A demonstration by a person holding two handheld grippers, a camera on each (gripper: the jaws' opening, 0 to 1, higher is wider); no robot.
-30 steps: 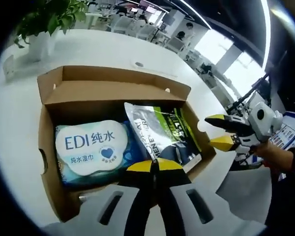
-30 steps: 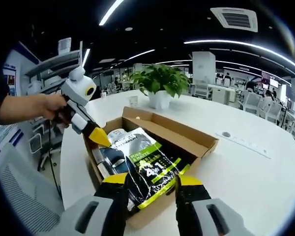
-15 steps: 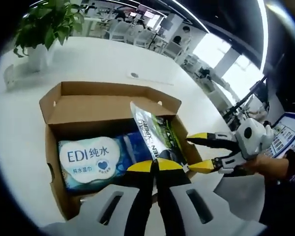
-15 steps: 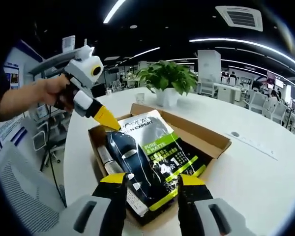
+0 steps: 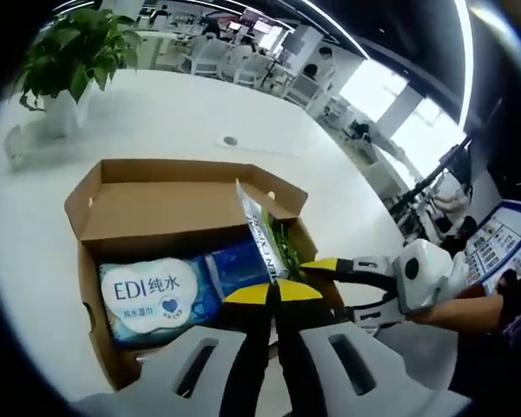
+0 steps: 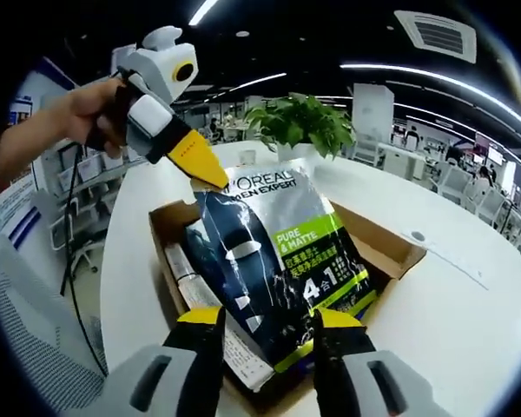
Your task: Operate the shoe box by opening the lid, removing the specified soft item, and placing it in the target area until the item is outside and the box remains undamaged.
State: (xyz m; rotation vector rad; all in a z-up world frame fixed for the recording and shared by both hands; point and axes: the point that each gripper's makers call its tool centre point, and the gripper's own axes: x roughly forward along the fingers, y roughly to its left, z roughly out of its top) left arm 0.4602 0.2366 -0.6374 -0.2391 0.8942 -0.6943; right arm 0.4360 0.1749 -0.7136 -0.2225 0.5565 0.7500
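Tilting upward, right claw (image 6: 266, 319) grips pouch (image 6: 278, 261).

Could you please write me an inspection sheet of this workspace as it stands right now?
Surface: white table, a small round fitting set into its top.
Job's things: cardboard shoe box, lid folded back; L'Oreal pouch tilted up out of the box; EDI wipes pack lying flat inside.
Clutter: potted plant on the table behind the box.
Grippers: left gripper shut on the pouch's top corner; right gripper at the pouch's lower edge, jaws on either side, contact unclear.
Cables: a dark cable hanging below the hand holding the left gripper.
Surroundings: open office with chairs, desks, ceiling light strips, bright windows.
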